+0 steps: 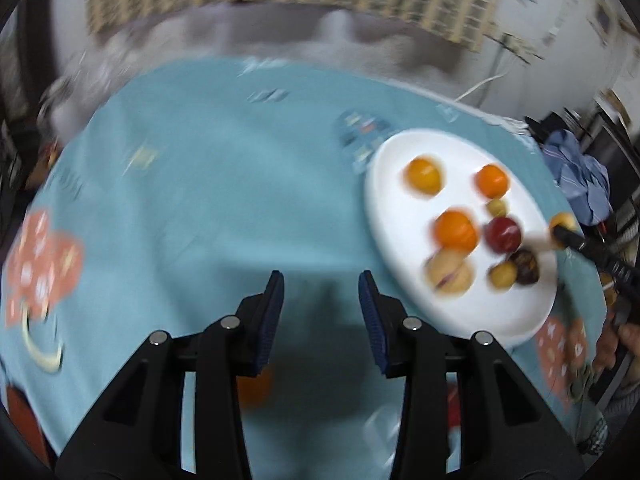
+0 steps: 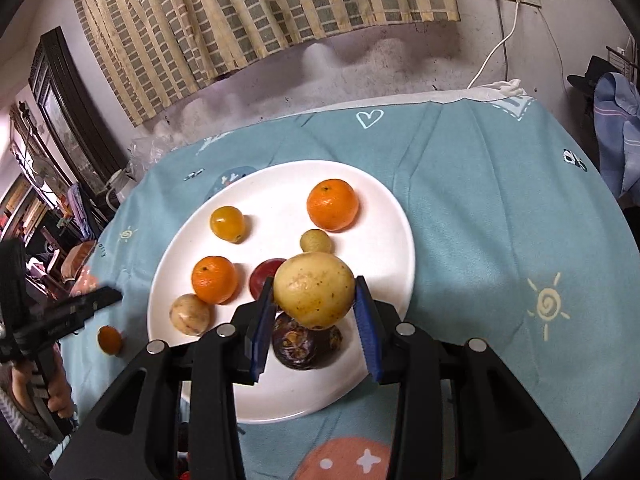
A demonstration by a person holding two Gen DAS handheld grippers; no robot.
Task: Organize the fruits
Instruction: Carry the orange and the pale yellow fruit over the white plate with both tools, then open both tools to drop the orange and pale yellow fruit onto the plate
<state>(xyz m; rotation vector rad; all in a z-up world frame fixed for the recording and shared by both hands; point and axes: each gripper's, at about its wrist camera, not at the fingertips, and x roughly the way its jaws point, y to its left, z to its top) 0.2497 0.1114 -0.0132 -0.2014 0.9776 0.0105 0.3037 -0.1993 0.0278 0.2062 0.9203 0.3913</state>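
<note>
The round white ceramic plate [image 2: 384, 216] on the light-blue patterned tablecloth [image 2: 500, 208] already carries most of the fruit: two orange mandarins [image 2: 332, 205], a small yellow-orange fruit [image 2: 227, 223], a dark red fruit [image 2: 264, 274], a wrinkled dark purple fruit [image 2: 308, 346] and several small pale ones. The right gripper [image 2: 314, 306] is closed on a large pale-yellow speckled round fruit [image 2: 314, 290], held just above the plate and judged about to be deposited. The left gripper [image 1: 322, 312] is held wide open and empty over bare cloth; one small orange fruit [image 2: 109, 340] remains off the plate, so the task is judged nearly complete.
</note>
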